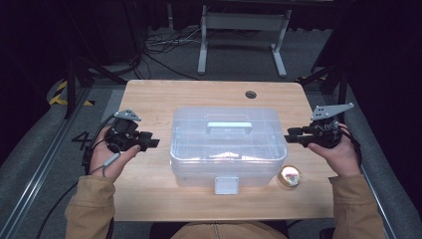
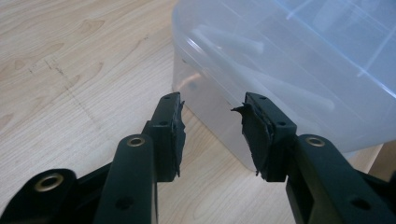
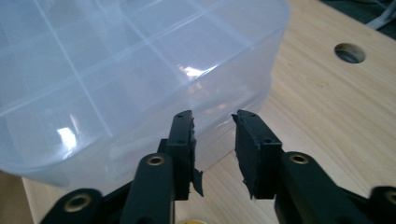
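A clear plastic storage box (image 1: 228, 147) sits mid-desk (image 1: 149, 99), lid on and front latch down — untouched. The left tongs (image 1: 153, 143) and right tongs (image 1: 291, 135) flank its ends, both parted and empty; the work looks barely begun.

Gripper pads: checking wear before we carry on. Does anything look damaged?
Yes. The black pads on the left gripper and the right gripper look torn, with ragged flaps along their edges. The clear plastic box looks intact.
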`<action>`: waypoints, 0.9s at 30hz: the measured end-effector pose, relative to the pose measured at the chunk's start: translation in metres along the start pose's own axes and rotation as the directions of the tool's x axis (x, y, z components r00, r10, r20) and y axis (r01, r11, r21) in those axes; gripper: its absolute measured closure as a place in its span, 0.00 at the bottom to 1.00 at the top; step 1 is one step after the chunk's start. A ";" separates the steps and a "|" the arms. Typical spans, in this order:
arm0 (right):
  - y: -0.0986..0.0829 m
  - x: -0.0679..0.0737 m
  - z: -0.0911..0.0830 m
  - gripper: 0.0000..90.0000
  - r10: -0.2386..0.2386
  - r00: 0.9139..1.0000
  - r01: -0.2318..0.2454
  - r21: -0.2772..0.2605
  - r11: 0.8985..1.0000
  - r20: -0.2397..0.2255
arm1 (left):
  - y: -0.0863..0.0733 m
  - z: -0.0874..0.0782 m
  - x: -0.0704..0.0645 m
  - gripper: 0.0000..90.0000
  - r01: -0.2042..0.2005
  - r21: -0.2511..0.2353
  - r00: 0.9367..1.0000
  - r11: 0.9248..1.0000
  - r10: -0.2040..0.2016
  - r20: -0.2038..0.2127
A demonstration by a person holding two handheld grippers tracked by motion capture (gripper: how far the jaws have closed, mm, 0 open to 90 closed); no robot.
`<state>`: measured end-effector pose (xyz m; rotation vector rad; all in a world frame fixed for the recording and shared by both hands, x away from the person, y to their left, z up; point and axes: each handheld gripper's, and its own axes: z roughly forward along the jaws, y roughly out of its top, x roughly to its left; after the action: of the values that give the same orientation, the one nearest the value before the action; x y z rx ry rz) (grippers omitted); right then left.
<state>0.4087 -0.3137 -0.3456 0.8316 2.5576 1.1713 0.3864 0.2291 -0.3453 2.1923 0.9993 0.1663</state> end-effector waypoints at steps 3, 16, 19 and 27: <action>-0.002 -0.002 0.003 0.78 0.002 1.000 -0.002 0.001 1.000 -0.003 | 0.001 -0.001 -0.001 0.63 -0.003 -0.004 1.000 1.000 0.003 0.007; -0.003 -0.005 0.002 0.73 0.025 1.000 -0.025 -0.010 1.000 0.004 | 0.005 -0.005 -0.005 0.60 0.001 -0.018 1.000 1.000 -0.001 -0.001; -0.003 -0.005 0.004 0.72 0.025 1.000 -0.025 -0.001 1.000 0.005 | 0.009 -0.005 -0.009 0.60 -0.010 -0.025 1.000 1.000 0.011 0.011; -0.006 -0.005 0.001 0.70 0.038 0.999 -0.038 -0.008 0.999 0.005 | 0.026 -0.010 -0.023 0.59 -0.059 -0.041 0.998 0.997 0.061 0.026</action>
<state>0.4105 -0.3190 -0.3505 0.8838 2.5421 1.1884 0.3828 0.2069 -0.3175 2.1837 0.9084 0.1824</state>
